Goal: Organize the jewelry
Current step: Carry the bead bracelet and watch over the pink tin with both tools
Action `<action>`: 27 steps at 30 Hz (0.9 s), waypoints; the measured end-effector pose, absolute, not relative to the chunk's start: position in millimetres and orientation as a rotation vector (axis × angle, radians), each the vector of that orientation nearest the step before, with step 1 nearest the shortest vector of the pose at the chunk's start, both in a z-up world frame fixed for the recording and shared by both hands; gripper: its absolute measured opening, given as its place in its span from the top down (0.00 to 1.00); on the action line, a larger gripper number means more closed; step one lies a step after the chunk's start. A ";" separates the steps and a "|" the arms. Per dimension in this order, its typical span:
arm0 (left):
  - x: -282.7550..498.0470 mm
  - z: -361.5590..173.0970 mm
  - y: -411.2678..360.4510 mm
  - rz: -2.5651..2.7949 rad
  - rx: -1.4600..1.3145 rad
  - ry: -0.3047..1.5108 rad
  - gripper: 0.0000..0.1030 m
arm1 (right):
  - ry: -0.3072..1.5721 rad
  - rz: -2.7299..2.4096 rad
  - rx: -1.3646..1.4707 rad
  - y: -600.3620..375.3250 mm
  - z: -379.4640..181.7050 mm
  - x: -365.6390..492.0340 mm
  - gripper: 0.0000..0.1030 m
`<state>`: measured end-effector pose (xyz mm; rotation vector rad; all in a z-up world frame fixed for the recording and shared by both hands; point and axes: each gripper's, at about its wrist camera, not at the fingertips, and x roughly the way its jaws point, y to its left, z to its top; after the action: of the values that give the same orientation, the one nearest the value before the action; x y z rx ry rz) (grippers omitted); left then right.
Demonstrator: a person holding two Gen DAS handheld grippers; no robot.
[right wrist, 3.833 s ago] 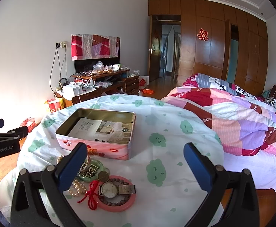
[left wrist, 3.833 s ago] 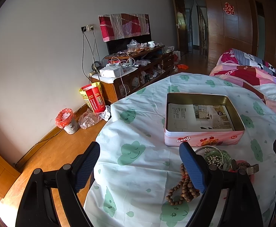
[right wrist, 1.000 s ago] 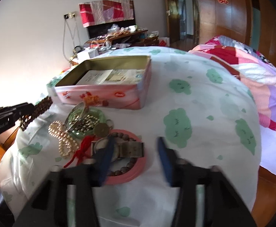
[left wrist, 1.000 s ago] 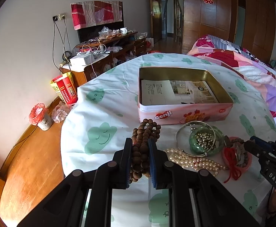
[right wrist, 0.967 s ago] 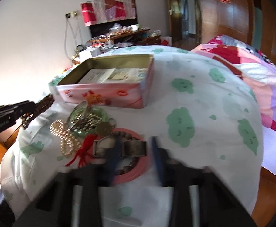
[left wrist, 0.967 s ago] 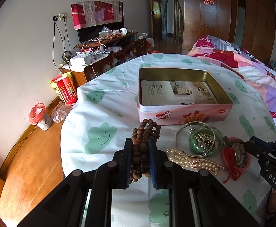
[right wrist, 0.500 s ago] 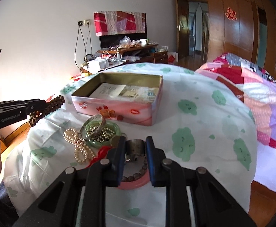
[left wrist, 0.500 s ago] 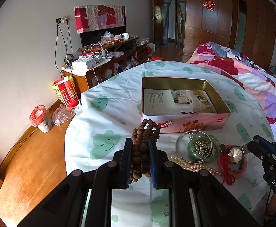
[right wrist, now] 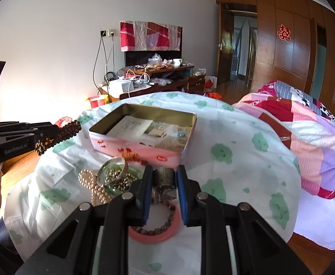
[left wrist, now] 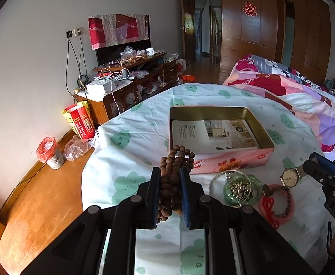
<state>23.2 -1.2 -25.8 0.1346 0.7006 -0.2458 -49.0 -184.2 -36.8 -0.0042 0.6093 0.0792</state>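
Now my left gripper is clamped nearly shut on the beads, as it was a second ago, and they sit bunched between its pads, clear of the cloth, with the tin just ahead and a little right. My right gripper, which a second ago stood wider above the pink ring, has closed on the watch by its band and lifted it, so the dial hangs off my fingertips toward the left. Both pieces are in hand, I judge, and the open tin in front of both grippers is where they go next.
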 end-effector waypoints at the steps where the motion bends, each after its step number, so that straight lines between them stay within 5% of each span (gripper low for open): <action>1: 24.5 -25.6 -1.8 -0.244 0.139 0.698 0.84 | 0.609 0.080 -0.005 -184.8 -35.7 -47.5 0.78; 27: 68.7 -12.8 -28.5 -0.246 0.226 0.682 0.84 | 0.586 0.143 -0.051 -180.1 -0.4 7.3 0.78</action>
<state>68.7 -28.5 -12.8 0.2261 0.6823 -0.2459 7.3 -180.1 -0.4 -0.0509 0.5863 0.1432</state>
